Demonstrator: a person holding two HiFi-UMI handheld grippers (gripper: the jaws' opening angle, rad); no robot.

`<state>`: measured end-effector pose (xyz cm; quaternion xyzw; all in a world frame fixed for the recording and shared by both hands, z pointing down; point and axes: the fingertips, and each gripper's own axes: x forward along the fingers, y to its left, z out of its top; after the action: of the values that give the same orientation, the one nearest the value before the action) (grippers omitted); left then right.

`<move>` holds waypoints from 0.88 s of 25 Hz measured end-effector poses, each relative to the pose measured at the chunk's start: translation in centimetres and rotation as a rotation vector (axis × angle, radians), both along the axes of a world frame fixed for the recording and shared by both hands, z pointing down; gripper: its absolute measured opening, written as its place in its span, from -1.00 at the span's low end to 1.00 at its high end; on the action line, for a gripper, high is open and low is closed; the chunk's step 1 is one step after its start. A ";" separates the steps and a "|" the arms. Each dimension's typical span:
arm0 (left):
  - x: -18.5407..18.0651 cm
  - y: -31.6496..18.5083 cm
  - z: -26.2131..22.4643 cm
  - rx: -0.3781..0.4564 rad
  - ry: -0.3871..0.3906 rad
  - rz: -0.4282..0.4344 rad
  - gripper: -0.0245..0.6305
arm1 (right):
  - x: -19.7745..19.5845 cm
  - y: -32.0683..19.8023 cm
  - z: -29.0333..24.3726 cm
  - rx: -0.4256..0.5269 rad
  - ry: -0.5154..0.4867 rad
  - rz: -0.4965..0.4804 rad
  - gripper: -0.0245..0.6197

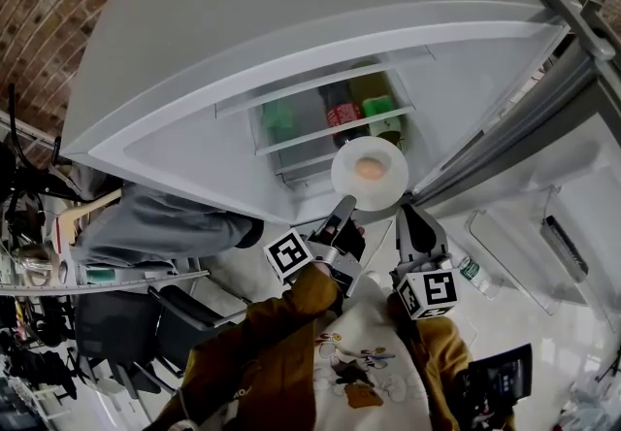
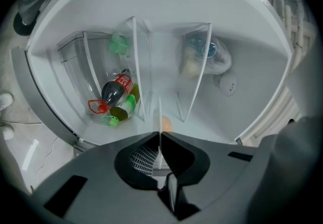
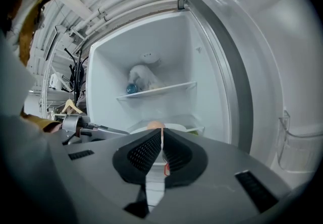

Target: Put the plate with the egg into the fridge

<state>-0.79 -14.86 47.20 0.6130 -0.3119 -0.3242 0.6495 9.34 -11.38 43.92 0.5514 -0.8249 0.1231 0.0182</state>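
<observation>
A round white plate [image 1: 383, 188] is being held level, face up, at the open front of the fridge [image 1: 243, 50], with the egg [image 1: 369, 168] sitting near its middle. The plate is hanging in the air at the fridge mouth, above a clear drawer [image 1: 291, 143] holding a cola bottle [image 1: 342, 116] and green-capped bottles.

The left gripper [image 1: 346, 203] is reaching forward, turned on its side. In its own view the plate [image 2: 160, 117] is showing as a thin edge-on line running into the jaws, which are clamping its near rim; the egg [image 2: 167, 125] is peeking out just beyond the tips.

The right gripper [image 1: 406, 215] is pointing in upright beside it, jaws pressed together with nothing between them. The plate [image 3: 174, 128] and egg [image 3: 155, 125] are lying just past its tips; whether they are touching cannot be told. Both arms are wearing mustard sleeves [image 1: 301, 298].
</observation>
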 end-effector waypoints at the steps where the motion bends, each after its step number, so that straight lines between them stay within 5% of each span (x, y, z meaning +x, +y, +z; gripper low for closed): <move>1: 0.0 -0.3 0.0 0.001 0.001 -0.001 -0.87 | 0.1 -0.2 0.0 0.000 0.001 0.003 -0.90; 22: -2.2 -5.7 0.7 0.009 -0.013 -0.050 -0.87 | -1.0 -3.5 0.8 -0.012 -0.001 0.009 -0.90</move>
<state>-3.03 -20.59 47.94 0.6100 -0.3300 -0.3377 0.6363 8.35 -14.91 44.72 0.5551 -0.8216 0.1285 0.0208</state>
